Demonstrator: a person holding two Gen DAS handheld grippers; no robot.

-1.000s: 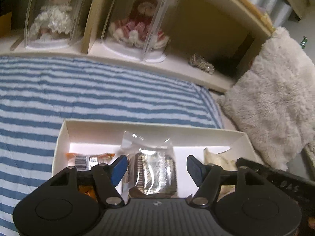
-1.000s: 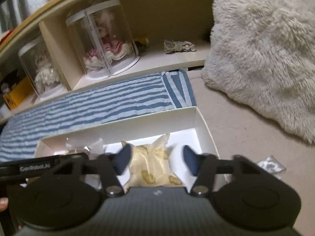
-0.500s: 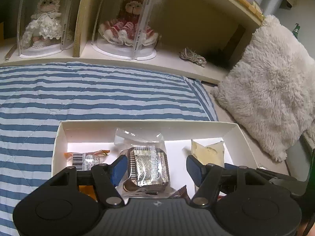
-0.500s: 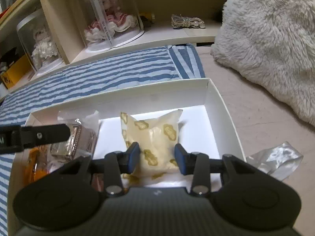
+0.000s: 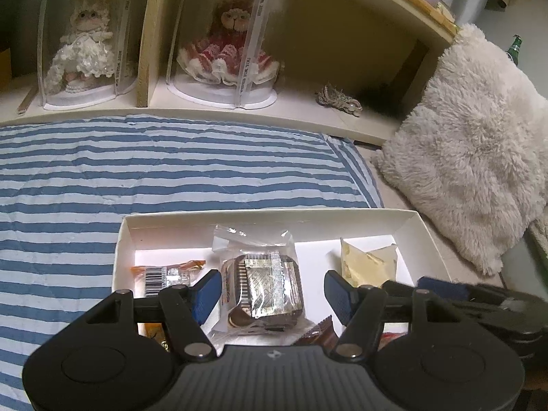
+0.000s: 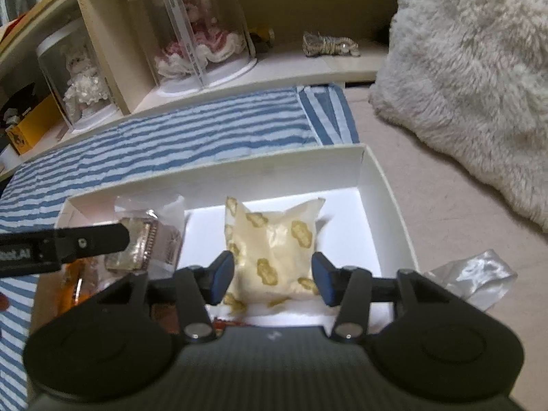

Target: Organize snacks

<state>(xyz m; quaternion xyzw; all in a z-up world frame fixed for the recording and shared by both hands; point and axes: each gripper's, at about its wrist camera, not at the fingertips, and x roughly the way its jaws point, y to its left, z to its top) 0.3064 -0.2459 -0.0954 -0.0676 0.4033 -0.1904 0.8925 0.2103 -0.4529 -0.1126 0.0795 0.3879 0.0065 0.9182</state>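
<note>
A white cardboard box (image 5: 260, 217) lies on the bed and holds several snacks. My left gripper (image 5: 272, 294) is open above a clear bag of chocolate biscuits (image 5: 262, 281). An orange wrapper with a barcode (image 5: 161, 275) lies at the box's left. My right gripper (image 6: 272, 279) is open, its jaws either side of a pale yellow snack packet (image 6: 274, 239) in the box's right part (image 6: 383, 188). That packet also shows in the left wrist view (image 5: 368, 263). The biscuit bag (image 6: 150, 236) shows partly behind the left gripper's arm.
A crumpled clear wrapper (image 6: 474, 275) lies on the bed right of the box. A fluffy white pillow (image 5: 472, 157) sits at the right. A blue striped blanket (image 5: 154, 167) covers the bed. A shelf behind holds two dolls in clear cases (image 5: 226, 41).
My right gripper's jaws have opened wider around the yellow packet, which lies in the box. My left gripper has drawn back and up a little, still open.
</note>
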